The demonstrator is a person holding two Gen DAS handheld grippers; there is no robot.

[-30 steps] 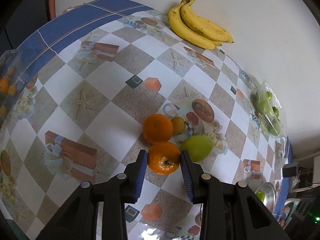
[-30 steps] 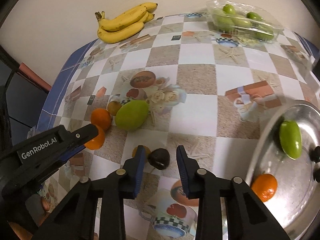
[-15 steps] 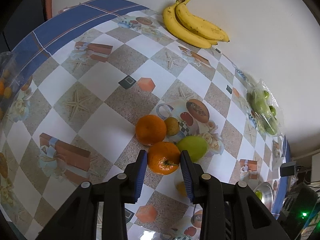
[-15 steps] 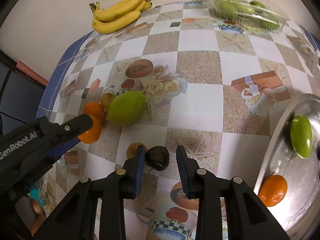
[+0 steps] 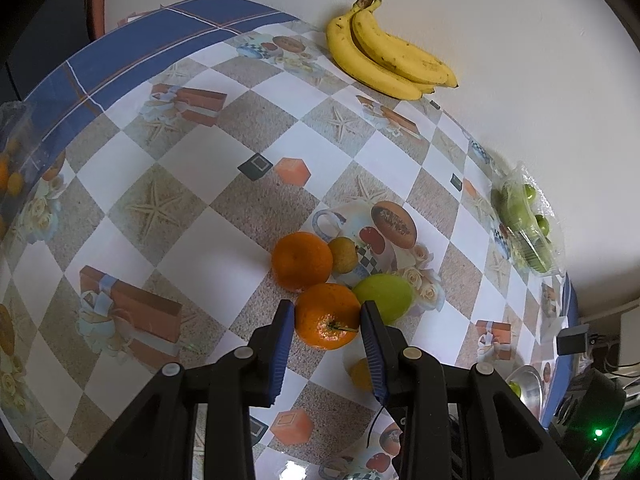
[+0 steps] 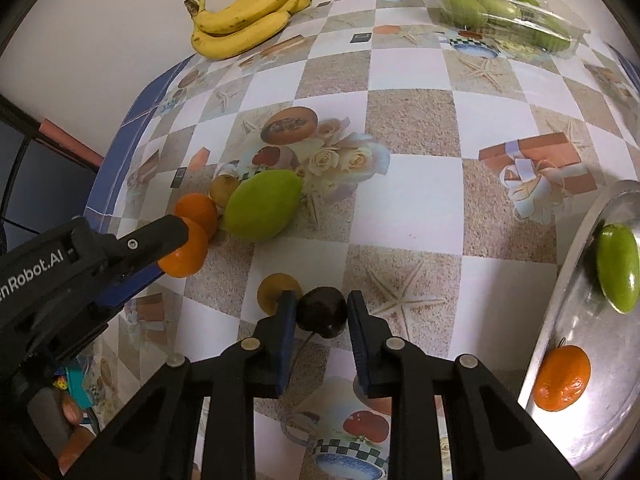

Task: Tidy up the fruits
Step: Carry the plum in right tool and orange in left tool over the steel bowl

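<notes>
**A:** Starting on the left, what was the left gripper (image 5: 327, 321) doing?

**B:** Its fingers were clamped on the near orange (image 5: 327, 316), one pad on each side, at the front of a small cluster: a second orange (image 5: 302, 261) just behind it, a small yellowish fruit (image 5: 343, 255) beside that, and a big green mango (image 5: 384, 297) touching on the right. I judged it had taken the nearest fruit because that one was the easiest to reach without nudging the others.

**A:** And to the right of that?

**B:** The right gripper (image 6: 322, 315) had just been closing; its jaws stood narrow with the dark round fruit (image 6: 323, 310) between them, pads against its sides. A brownish-yellow fruit (image 6: 275, 290) sat just left of the left finger, outside the grip.

**A:** Where was it all meant to go?

**B:** Probably the metal tray (image 6: 560, 312) at the far right, which already held a green fruit (image 6: 617, 266) and an orange (image 6: 563, 377). The bananas (image 6: 244, 20) and the clear punnet (image 6: 508, 8) sat back by the wall, well apart.
</notes>
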